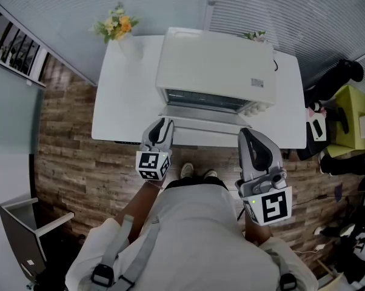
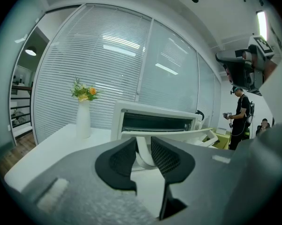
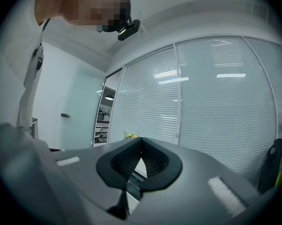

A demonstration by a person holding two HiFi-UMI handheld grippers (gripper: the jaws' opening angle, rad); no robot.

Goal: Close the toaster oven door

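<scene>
Door handle within left claw

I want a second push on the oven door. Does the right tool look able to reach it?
Probably yes: the right tool, shut and empty, hangs at the right corner of the door, nothing between. The left tool grips its handle.

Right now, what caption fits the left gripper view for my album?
Left gripper clasps the white handle of the open door on the toaster oven; a flower vase stands to its left.
</scene>
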